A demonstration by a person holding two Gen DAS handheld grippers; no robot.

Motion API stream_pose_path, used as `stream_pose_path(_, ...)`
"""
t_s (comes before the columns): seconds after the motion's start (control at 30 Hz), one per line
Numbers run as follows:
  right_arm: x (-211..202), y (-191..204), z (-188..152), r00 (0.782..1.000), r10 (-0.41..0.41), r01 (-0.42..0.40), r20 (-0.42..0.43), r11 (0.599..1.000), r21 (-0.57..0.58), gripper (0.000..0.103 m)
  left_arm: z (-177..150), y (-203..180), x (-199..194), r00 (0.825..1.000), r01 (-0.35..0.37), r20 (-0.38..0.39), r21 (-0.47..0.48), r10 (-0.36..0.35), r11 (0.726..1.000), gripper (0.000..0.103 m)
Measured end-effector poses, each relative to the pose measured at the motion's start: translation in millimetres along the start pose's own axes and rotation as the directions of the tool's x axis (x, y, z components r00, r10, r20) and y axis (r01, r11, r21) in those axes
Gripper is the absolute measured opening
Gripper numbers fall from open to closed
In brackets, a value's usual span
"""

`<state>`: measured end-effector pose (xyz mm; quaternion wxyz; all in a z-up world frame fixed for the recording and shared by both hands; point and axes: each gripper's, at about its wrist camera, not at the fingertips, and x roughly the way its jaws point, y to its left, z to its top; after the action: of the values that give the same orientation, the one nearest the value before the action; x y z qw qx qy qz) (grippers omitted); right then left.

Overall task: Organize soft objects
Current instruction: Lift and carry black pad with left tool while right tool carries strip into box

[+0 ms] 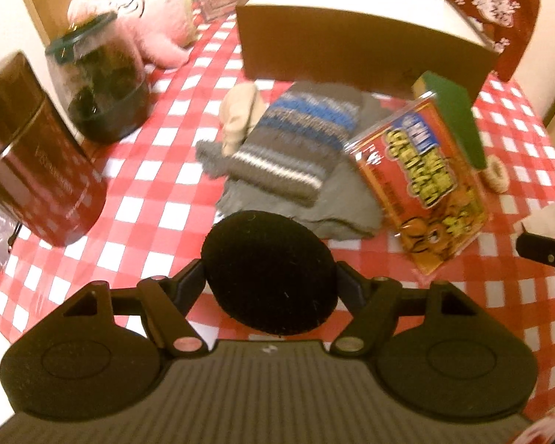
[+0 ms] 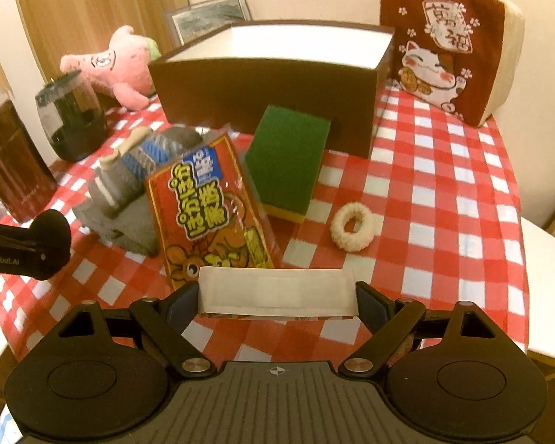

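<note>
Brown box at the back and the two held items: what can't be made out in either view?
- Brown open-top box: contents hidden by its front wall, both views.
- Black round pad between the left gripper fingers: underside hidden.
- White flat packet in the right gripper: print unreadable.
- Dark-lidded clear jar: contents blurred, left view.
</note>
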<state>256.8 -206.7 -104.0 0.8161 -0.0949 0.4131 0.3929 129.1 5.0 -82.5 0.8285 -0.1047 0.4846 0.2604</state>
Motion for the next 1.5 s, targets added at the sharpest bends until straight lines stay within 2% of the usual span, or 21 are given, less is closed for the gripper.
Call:
stream_pose_path(0.23, -17.3, -4.8, 20.0, 0.998, 0.022, -0.022, 0.051, 1.0, 0.002, 0.088, 23.0, -12.7, -18.9, 0.998, 0.03, 0.054, 0.038, -0.032, 0.999, 0.074)
stream_pose_path(0.43, -25.6, -2.9, 48.1, 0.994, 0.028, -0.03, 0.105, 0.999, 0.016, 0.088, 60.8, -16.2, -27.5, 0.991, 0.056, 0.114, 0.1, -0.067, 0.993, 0.074)
stream_pose_path(0.73, -28.6, -5.2, 113.5, 0.973, -0.043, 0.026, 0.228, 0.997, 0.076, 0.088, 147.8, -12.4, -21.1, 0.963, 0.115, 0.215, 0.218, -0.162, 0.969, 0.074)
stream_pose_path(0.93, -15.2, -1.5, 165.0, 0.954, -0.088, 0.068, 0.286, 0.994, 0.081, 0.088, 206.5, -11.1, -6.9, 0.944, 0.147, 0.251, 0.264, -0.215, 0.953, 0.074)
stream_pose_path(1.17, 23.2, -2.0, 213.4, 0.952, -0.11, 0.083, 0.287, 0.991, 0.102, 0.088, 260.3, -10.3, 24.1, 0.936, 0.17, 0.25, 0.289, -0.246, 0.942, 0.074)
stream_pose_path(1.5, 84.5, -24.0, 246.1, 0.97, -0.132, 0.099, 0.203, 0.981, 0.167, 0.088, 299.4, -17.9, 83.2, 0.949, 0.219, 0.157, 0.303, -0.275, 0.928, 0.074)
